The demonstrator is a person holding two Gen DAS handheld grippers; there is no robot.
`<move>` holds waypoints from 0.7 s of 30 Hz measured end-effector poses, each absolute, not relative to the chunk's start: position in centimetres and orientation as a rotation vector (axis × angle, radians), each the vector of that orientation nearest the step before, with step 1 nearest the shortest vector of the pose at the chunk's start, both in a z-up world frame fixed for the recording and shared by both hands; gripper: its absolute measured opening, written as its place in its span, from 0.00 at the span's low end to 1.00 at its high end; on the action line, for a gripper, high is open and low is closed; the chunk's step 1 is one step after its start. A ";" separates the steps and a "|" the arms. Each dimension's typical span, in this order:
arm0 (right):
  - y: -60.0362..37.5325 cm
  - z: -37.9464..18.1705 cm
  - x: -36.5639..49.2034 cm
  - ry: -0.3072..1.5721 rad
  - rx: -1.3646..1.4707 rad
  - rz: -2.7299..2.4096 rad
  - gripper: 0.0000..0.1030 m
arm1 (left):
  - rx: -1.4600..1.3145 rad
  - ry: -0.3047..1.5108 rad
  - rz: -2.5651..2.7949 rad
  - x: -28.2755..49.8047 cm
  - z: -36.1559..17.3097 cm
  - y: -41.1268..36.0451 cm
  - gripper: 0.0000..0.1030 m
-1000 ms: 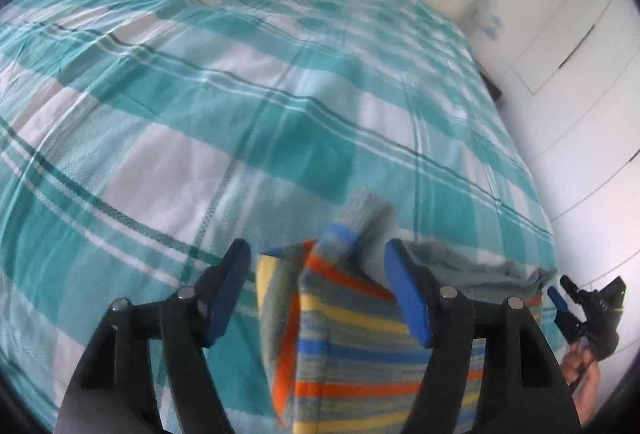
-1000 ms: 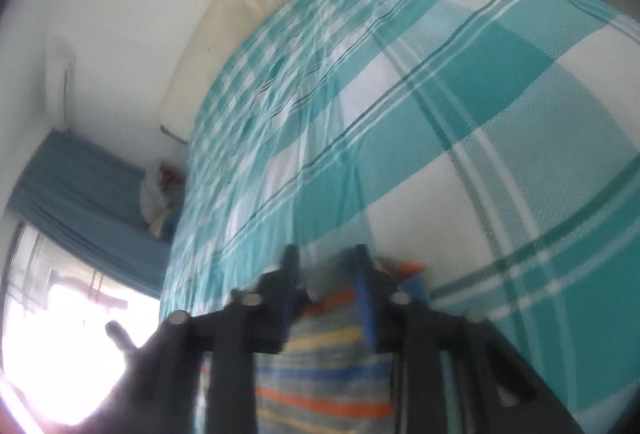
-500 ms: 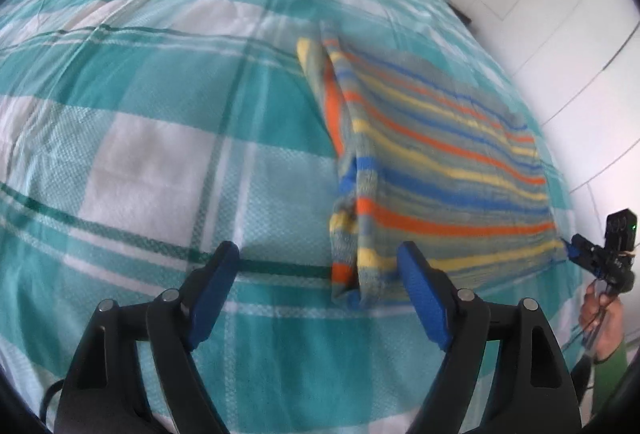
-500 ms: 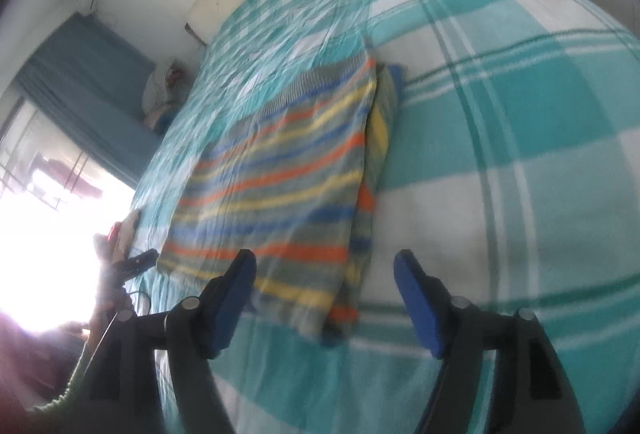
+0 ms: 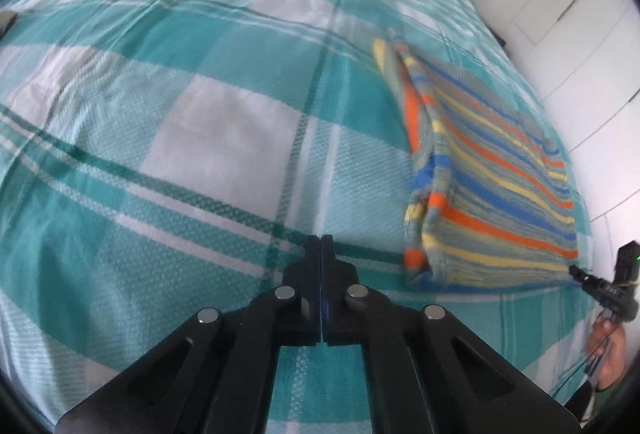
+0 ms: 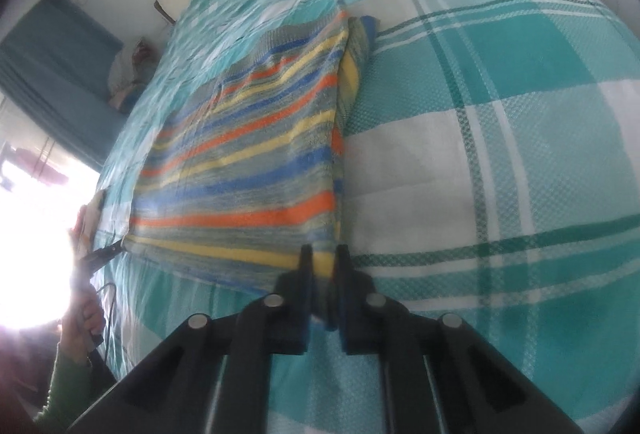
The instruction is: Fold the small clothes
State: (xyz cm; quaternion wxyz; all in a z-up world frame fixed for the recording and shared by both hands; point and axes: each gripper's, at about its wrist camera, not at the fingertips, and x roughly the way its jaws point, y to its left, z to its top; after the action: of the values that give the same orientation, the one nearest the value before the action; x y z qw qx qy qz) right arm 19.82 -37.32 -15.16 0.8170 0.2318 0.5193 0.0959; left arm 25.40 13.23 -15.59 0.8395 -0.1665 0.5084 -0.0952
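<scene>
While the striped garment (image 5: 492,170) lies folded flat on the teal plaid bed (image 5: 208,138), the two grippers sit at its near edge. Left gripper (image 5: 321,246): jaws have just been closing and now meet pad to pad with nothing between them, over bare bedspread. In the left wrist view, the garment's near-left corner is off to its right, near but apart. Right gripper (image 6: 323,254): jaws have just been closing and now pinch the garment's near-right corner (image 6: 322,261), yellow and grey stripes showing between the pads. In the left wrist view, the right gripper's tip (image 5: 580,272) touches that far corner, a hand (image 5: 608,350) behind it.

Versus half a second ago: both pairs of jaws stood wide, the left one straddling the garment's near-left corner, the right one above its own corner with no contact. Garment itself lies the same way, same fold, same spot on the bed.
</scene>
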 end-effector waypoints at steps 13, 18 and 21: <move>-39.5 -11.6 16.8 0.967 0.529 0.194 0.44 | -0.449 0.961 -0.362 25.1 -12.9 13.5 0.55; -37.8 -11.8 17.8 0.972 0.468 0.256 0.44 | -0.367 1.000 -0.411 26.5 -13.6 9.1 0.52; -36.6 -14.0 19.0 1.029 0.435 0.240 0.44 | -0.243 1.078 -0.364 26.7 -14.8 6.5 0.06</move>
State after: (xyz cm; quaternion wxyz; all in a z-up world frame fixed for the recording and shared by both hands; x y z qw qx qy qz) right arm 19.05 -36.58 -13.95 0.8413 0.2059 0.4868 0.1134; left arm 26.73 6.47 -14.77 0.8354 -0.1148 0.5093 -0.1719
